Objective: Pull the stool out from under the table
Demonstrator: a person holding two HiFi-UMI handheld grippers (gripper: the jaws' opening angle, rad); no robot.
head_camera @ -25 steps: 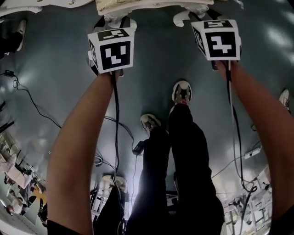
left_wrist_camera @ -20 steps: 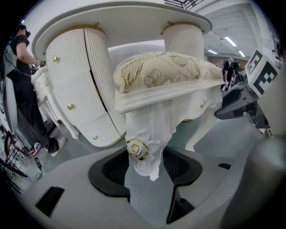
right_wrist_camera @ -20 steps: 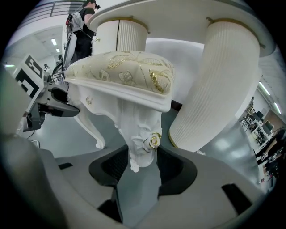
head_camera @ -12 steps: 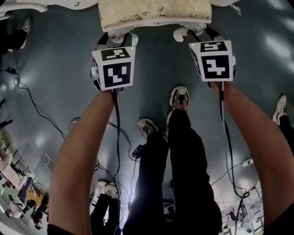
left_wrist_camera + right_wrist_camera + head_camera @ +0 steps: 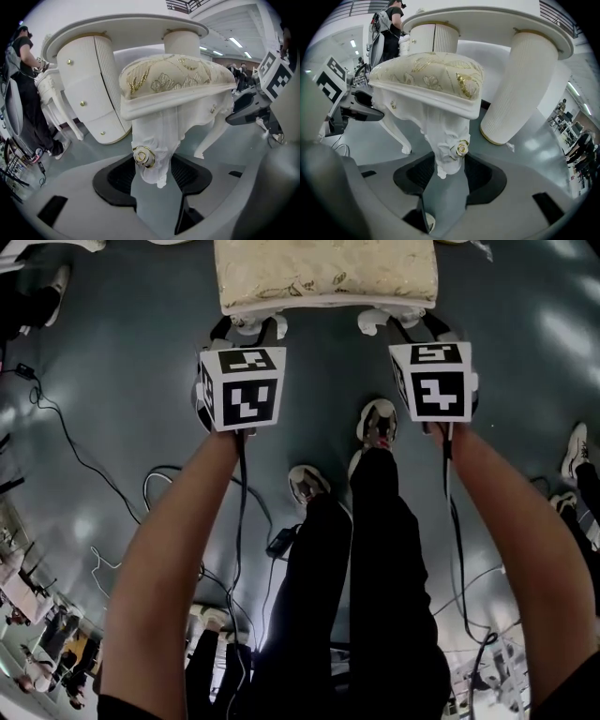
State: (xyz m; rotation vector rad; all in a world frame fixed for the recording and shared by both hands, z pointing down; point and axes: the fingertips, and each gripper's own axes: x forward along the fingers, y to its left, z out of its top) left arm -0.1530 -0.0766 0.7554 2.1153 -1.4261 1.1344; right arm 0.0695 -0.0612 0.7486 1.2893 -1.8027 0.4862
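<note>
Just ahead of the person's shoes, the left gripper clamps the left front leg and the right gripper clamps the right front leg. Their jaws are spread wide round the carved wood. This two-handed hold suits dragging the cushioned stool clear of the white table close behind.

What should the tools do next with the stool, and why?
Probably pull the stool a short way toward the shoes. The left tool is shut on one front leg and the right tool on the other, so the grip looks ready. The stool's far side seems to sit under the table top, close to its columns.
</note>
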